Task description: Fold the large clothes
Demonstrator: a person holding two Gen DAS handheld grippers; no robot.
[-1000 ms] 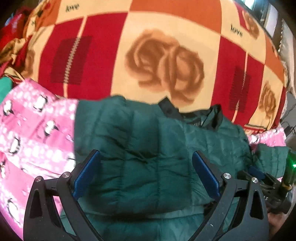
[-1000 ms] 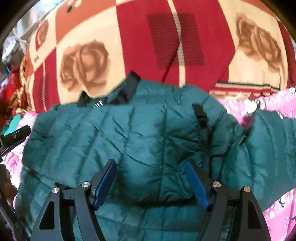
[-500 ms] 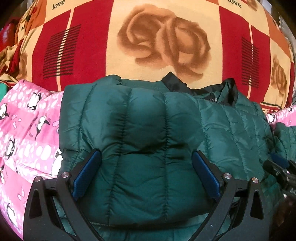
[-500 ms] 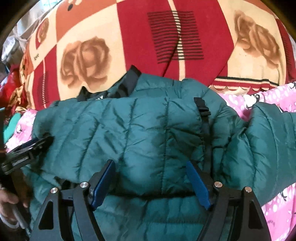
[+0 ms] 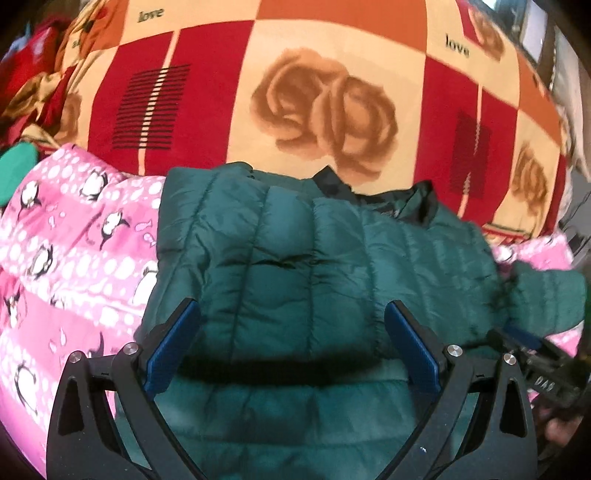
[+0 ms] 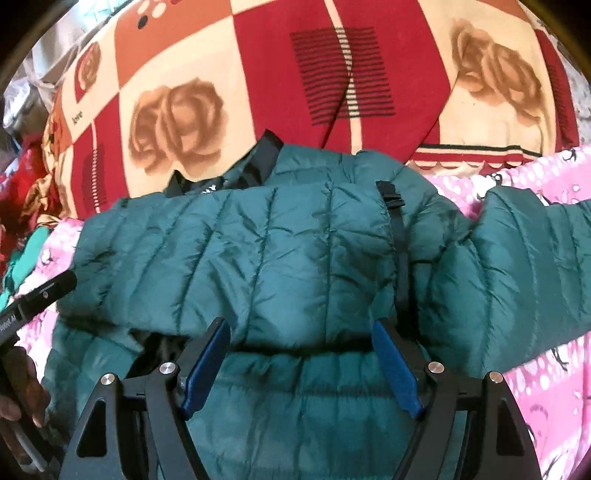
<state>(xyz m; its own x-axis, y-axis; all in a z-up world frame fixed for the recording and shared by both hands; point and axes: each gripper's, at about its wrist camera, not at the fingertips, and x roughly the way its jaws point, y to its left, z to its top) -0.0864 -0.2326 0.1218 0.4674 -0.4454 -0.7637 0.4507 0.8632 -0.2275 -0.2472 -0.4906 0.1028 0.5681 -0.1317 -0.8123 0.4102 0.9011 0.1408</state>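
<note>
The dark green quilted jacket (image 6: 280, 258) lies on a bed, spread over a pink sheet with penguins (image 5: 74, 258), and its black-lined collar (image 6: 258, 162) reaches the near edge of a checked blanket with roses (image 5: 332, 92) that covers the far part of the bed. One sleeve appears to be already laid across the chest, so I judge the fold is in the middle – the other sleeve (image 6: 535, 266) stretches out toward the right edge of the bed and is not yet brought in. The left claw (image 5: 291, 347) hangs just over the folded part with its blue pads (image 5: 171, 350) wide apart and nothing between them that they press; it holds nothing. The right claw (image 6: 301, 365) is also wide open above the middle of the jacket, near the black zipper strip (image 6: 400, 266), and grips nothing either. In my judgement both claws stay open and low over the cloth because the layer is laid down and they look for the next edge to take – probably the free sleeve or the hem. The puffy filling will likely spring back, so the fold may need pressing. Writing: the word "love" (image 5: 150, 14) is printed on the blanket in several squares. The other gripper's body carries white letters at the picture edges, too partial to read surely.
</note>
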